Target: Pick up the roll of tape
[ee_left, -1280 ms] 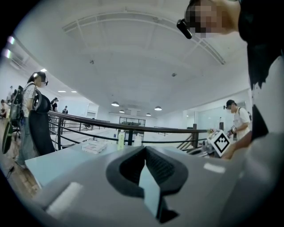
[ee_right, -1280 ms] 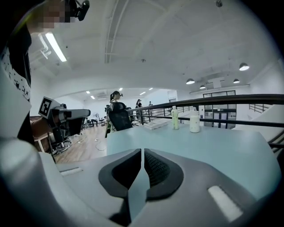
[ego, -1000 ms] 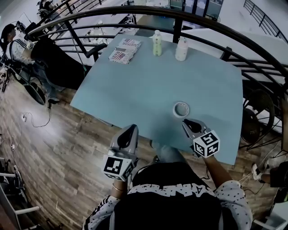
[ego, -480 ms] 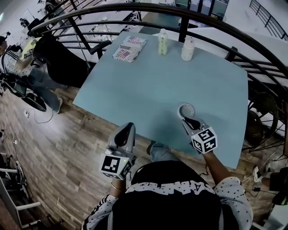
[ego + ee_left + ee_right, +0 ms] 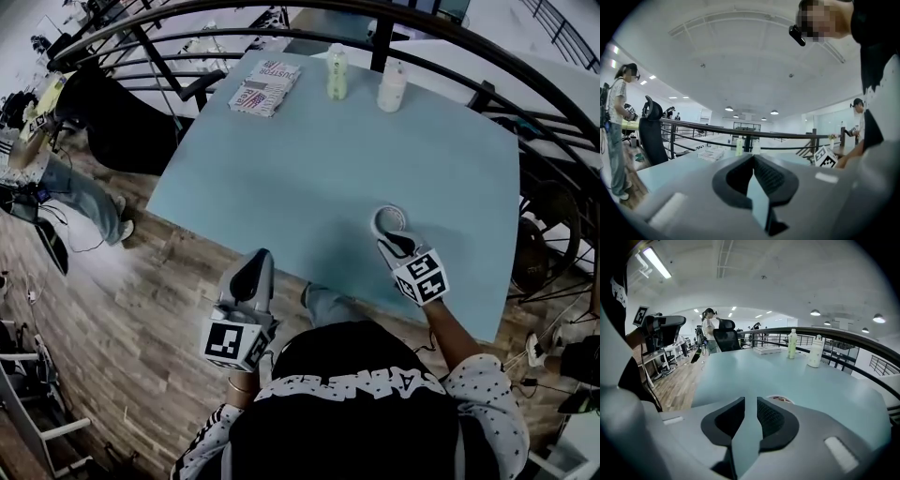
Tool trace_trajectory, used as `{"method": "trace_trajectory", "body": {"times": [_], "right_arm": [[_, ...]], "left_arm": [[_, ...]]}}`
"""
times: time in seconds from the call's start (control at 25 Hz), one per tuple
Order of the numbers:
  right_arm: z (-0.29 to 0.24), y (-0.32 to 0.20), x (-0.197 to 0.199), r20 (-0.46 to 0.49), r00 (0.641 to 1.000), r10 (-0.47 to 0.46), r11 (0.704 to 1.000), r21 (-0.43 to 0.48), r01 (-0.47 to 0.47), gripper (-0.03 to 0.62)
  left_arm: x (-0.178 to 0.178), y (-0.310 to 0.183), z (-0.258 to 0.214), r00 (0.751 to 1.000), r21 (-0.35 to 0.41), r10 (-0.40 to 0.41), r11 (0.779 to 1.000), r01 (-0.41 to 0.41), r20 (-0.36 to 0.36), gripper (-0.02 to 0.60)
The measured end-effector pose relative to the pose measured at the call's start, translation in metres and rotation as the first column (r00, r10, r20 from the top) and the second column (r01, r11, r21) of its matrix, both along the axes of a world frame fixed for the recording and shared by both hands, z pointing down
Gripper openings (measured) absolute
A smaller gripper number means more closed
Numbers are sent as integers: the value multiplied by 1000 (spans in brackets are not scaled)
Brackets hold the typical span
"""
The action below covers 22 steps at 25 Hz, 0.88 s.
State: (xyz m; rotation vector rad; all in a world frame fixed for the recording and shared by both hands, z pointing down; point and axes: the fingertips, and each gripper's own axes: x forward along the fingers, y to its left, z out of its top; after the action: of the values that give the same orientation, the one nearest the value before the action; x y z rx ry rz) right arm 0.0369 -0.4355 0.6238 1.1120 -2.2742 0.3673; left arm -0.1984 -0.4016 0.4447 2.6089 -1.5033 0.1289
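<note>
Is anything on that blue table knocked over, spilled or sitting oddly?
Nothing stands out. The green bottle and the white bottle stand upright near the far edge, the packet lies flat to their left, and the roll of tape lies flat near the front. The table shows no spill.

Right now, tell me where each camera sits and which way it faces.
Head view: on the person's head, steeply down at the table and roll of tape; left tongs, right tongs and torso show.
Left gripper view: on the left tongs, shut, level across the table toward the bottles.
Right gripper view: on the right tongs, jaws just opening, empty, tape just past them.
Shared: all three show the bottles.
</note>
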Motion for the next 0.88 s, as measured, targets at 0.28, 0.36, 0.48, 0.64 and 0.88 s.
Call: {"method": "trace_trajectory", "body": {"times": [0.28,0.36,0.48,0.64,0.88], "right_arm": [[11,-9,5,-41,999,-8,1000,-24,7,83],[14,-14,8,-52,999,-11,1000,-27,10,87],[20,-18,8,-67,997,-23,999,-32,21,102],[27,-24,5,-90,995,-43,998,-41,39,118],[39,-26,5,-170,981,-91,995,-62,82,123]], "left_arm": [[-4,-5,5,1000,-22,-13,1000,13,-4,0],[-2,-10,5,1000,-18,-10,1000,9,-8,0],[0,-13,5,1000,-22,-7,1000,7,-12,0],[0,-16,7,1000,-24,-13,1000,12,-9,0],[0,-18,8,1000,-24,-17,1000,17,-8,0]]}}
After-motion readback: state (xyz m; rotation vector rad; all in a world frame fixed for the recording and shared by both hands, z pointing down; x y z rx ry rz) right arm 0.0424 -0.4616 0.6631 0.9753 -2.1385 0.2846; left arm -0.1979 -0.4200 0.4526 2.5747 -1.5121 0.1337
